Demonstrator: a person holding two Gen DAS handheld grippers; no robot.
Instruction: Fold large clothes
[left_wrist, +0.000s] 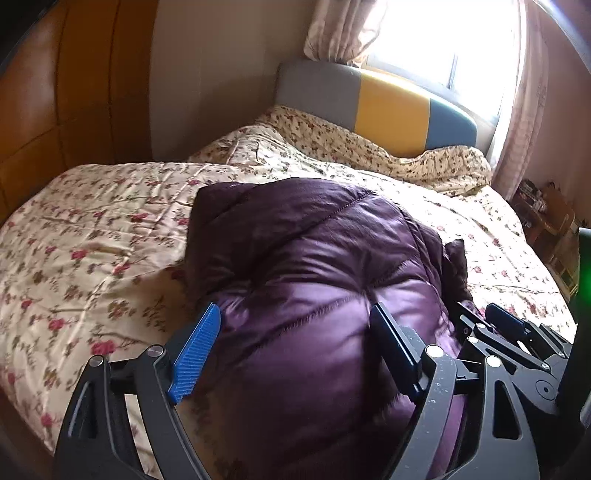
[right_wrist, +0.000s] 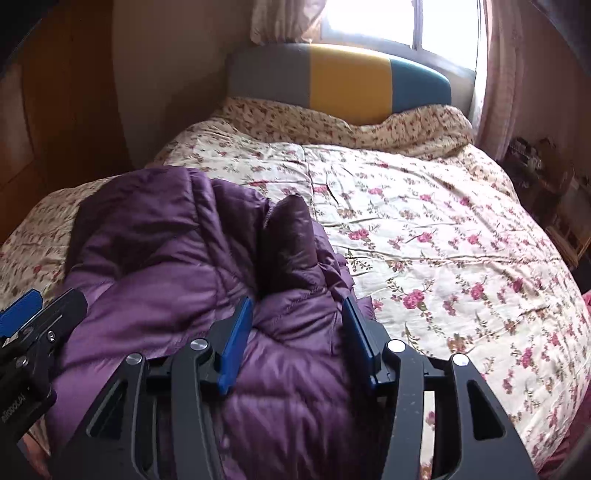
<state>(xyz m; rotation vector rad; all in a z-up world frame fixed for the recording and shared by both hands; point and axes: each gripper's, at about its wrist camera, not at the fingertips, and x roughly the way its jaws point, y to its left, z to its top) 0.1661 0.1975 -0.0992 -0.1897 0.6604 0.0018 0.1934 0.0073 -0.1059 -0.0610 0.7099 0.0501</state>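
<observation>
**Inspector:** While the purple down jacket (left_wrist: 314, 280) lies bundled on the floral bedspread (left_wrist: 92, 236), which step is in hand?

**Operator:** Release, I judge. My left gripper (left_wrist: 295, 343) stands wide, my right gripper (right_wrist: 295, 332) partly parted; neither pinches fabric. Both slope downward over it, side by side. Next: pressing the bundle flat.

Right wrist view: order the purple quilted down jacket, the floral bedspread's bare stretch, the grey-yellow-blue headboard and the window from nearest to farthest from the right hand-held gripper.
1. Purple quilted down jacket: directly under and between the open fingers of the right hand-held gripper.
2. Floral bedspread: ahead and to the right.
3. Grey-yellow-blue headboard: at the bed's far end.
4. Window: behind the headboard.
</observation>
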